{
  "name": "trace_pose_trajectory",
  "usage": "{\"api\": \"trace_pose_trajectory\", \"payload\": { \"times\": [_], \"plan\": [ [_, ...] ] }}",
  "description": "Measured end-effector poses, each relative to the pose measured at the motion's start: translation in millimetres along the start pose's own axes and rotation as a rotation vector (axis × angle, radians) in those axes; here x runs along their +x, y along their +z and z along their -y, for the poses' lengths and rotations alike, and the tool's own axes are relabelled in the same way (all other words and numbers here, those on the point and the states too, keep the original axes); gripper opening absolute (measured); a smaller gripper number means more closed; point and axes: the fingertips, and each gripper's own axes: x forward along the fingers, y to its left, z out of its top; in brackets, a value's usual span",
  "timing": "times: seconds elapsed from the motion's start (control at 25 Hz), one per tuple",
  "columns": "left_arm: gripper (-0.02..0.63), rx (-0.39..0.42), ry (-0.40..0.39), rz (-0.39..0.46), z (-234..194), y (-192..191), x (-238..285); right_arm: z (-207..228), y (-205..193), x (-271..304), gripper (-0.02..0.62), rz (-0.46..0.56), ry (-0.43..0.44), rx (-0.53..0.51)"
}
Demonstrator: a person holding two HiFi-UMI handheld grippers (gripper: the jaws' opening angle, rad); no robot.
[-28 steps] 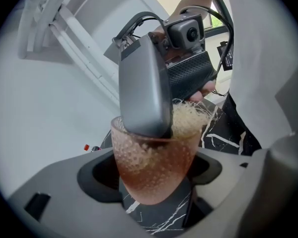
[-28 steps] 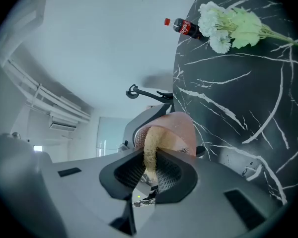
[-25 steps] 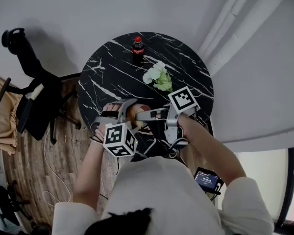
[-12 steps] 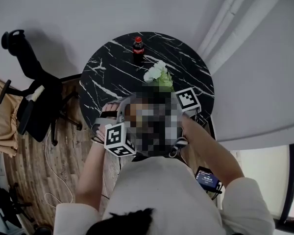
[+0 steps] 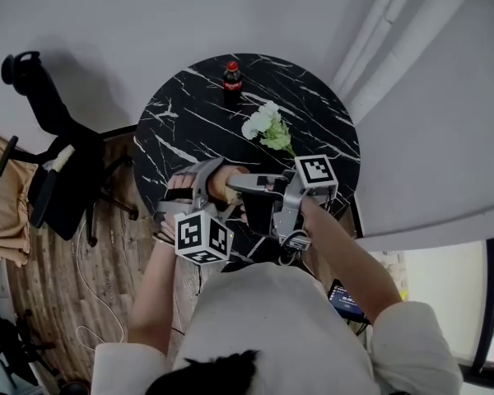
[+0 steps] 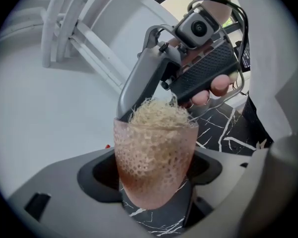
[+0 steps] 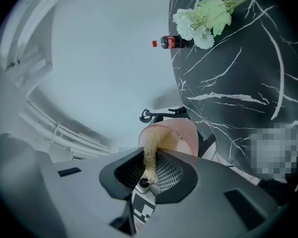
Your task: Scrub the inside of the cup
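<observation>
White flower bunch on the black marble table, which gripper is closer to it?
Right. In the head view the right gripper lies just below the white flower bunch; the left gripper is farther to its lower left, holding the translucent pink cup.

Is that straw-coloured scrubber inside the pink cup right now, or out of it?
Inside. The fibrous scrubber fills the pink cup, showing through its translucent wall, with a tuft above the rim.
</observation>
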Motion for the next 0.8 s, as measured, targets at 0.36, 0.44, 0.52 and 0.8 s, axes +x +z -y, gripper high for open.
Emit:
{"api": "trace_pose_trajectory", "payload": {
  "times": [0.36,0.44,0.52,0.8],
  "plan": [
    [0.371,-0.013,0.070,-0.006,-13.9,-3.9,3.6,-1.6,18.2,3.0,0.058,0.153,0.042,0.147],
    [0.371,-0.016,0.078,-0.004,-16.5,-3.1,5.2,-3.8,21.3,2.3,0.058,0.174,0.058,0.163],
    [0.371,-0.017,0.082,-0.004,-18.6,-2.5,7.4,-5.1,25.0,1.2,0.058,0.195,0.075,0.172],
    [0.371,-0.034,0.081,-0.004,-24.7,0.0,14.2,-12.6,36.1,-2.1,0.058,0.225,0.115,0.149]
  ]
}}
